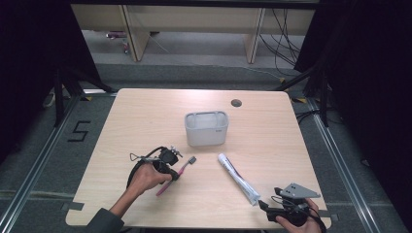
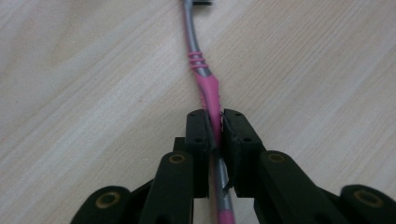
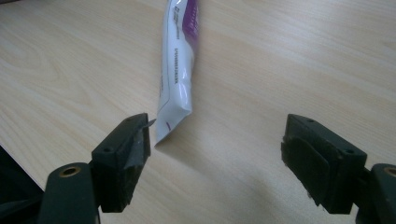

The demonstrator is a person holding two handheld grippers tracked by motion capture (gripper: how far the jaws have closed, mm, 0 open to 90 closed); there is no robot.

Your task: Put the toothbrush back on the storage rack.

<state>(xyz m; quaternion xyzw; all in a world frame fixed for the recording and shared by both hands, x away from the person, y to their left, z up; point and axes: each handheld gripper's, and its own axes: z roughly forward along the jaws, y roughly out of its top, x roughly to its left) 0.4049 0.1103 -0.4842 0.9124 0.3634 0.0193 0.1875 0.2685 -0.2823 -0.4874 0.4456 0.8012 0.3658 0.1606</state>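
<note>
A pink and grey toothbrush (image 1: 185, 166) lies on the wooden table (image 1: 145, 121), its bristle head pointing toward the far right. My left gripper (image 1: 173, 174) is shut on its handle; in the left gripper view the pads (image 2: 198, 133) press on the pink grip of the toothbrush (image 2: 205, 81) from both sides, around my left gripper (image 2: 215, 126). A white and purple toothpaste tube (image 1: 238, 178) lies diagonally at the right. My right gripper (image 1: 263, 205) stands open at its crimped near end. In the right gripper view the tube (image 3: 177, 70) ends beside the left pad of the gripper (image 3: 218, 128), with nothing gripped.
A grey open-topped bin (image 1: 206, 114) stands at the table's middle, beyond both items. A round cable hole (image 1: 236, 103) sits near the far edge. Beyond the table are desk legs and cables on the floor. My right hand is close to the table's near right corner.
</note>
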